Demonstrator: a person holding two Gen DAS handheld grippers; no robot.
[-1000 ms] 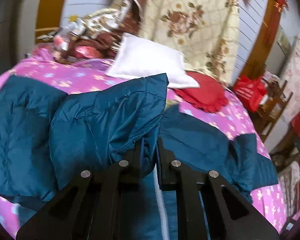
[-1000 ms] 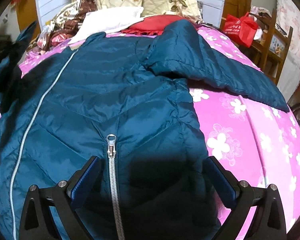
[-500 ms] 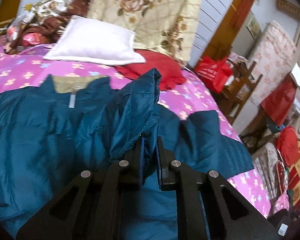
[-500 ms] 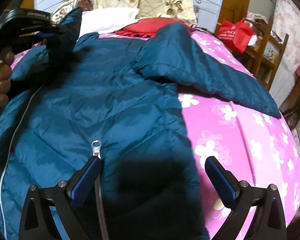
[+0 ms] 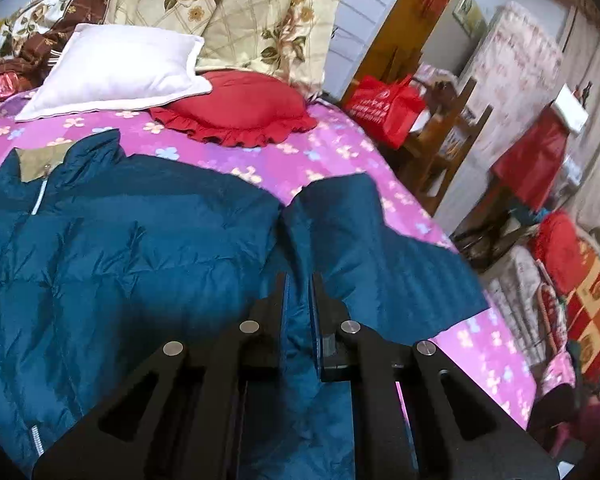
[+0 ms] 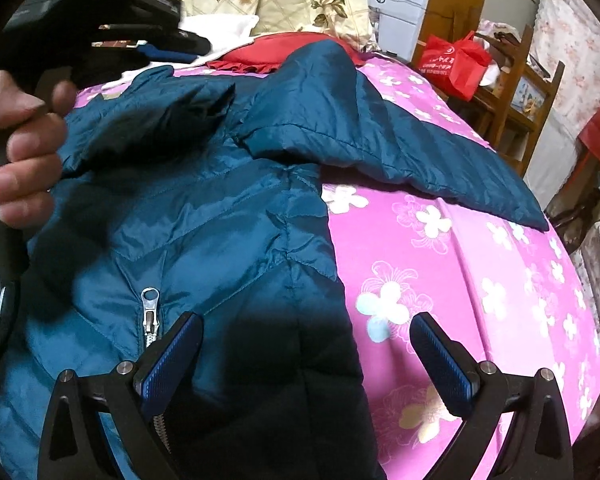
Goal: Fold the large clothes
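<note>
1. Now that the left sleeve has been carried across the jacket (image 5: 132,248) and laid on its chest, the left gripper (image 5: 298,280) no longer holds a raised bunch of cloth as it did a second ago; its jaws stand nearly together, and whether a thin fold is still caught between them cannot be told.
2. The jacket lies spread on the pink floral bedspread (image 6: 480,280), zip (image 6: 150,312) closed.
3. The right gripper (image 6: 306,354) hovers with jaws wide apart over the hem, gripping nothing.
4. The right sleeve (image 6: 420,148) still lies out sideways, so it probably comes next.
</note>
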